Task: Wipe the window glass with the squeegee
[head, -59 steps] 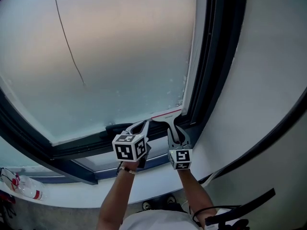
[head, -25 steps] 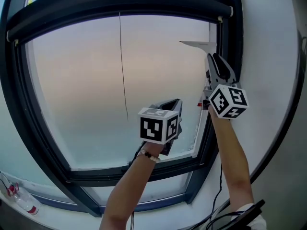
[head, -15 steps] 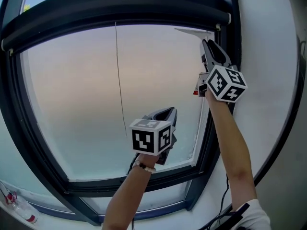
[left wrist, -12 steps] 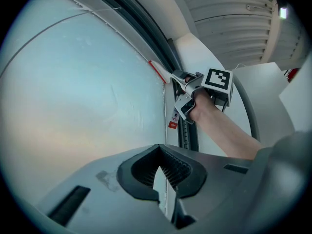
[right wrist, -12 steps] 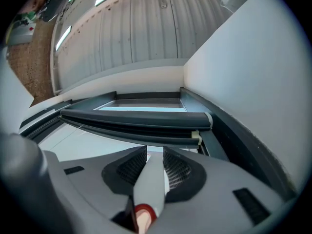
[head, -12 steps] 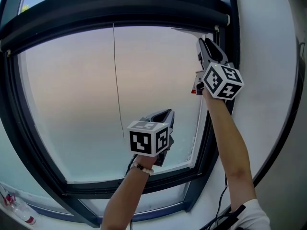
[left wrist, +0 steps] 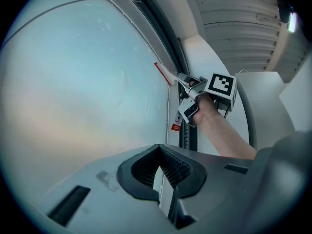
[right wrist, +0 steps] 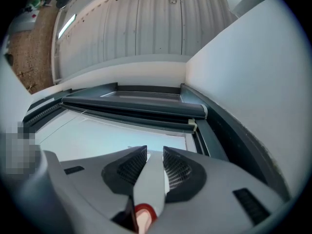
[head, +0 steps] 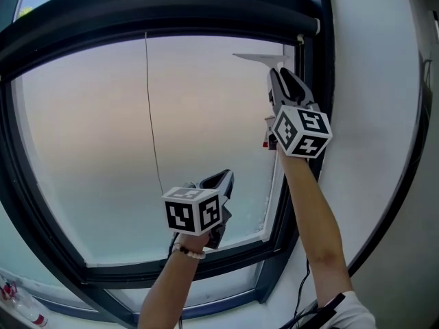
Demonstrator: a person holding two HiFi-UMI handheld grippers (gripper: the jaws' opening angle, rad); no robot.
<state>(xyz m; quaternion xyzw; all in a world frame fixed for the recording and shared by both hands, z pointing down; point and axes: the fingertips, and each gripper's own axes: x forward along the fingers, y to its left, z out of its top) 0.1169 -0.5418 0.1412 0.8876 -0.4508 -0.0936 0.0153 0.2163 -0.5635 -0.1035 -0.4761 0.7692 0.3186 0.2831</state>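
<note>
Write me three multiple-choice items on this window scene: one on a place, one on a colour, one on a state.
1. Where on the pale window glass is the blade of the slim white squeegee?
A. upper right corner
B. lower left corner
C. dead centre

2. What colour is the squeegee handle's butt end behind the jaws of the right gripper?
A. green
B. red
C. blue

3. How is the left gripper?
A. shut on a cloth
B. wide open
C. shut, empty

Key:
1 A: the head view shows the blade just under the dark frame, at the right side.
2 B: the right gripper view shows a red end.
3 C: its own view shows the jaw tips together with nothing held.
</note>
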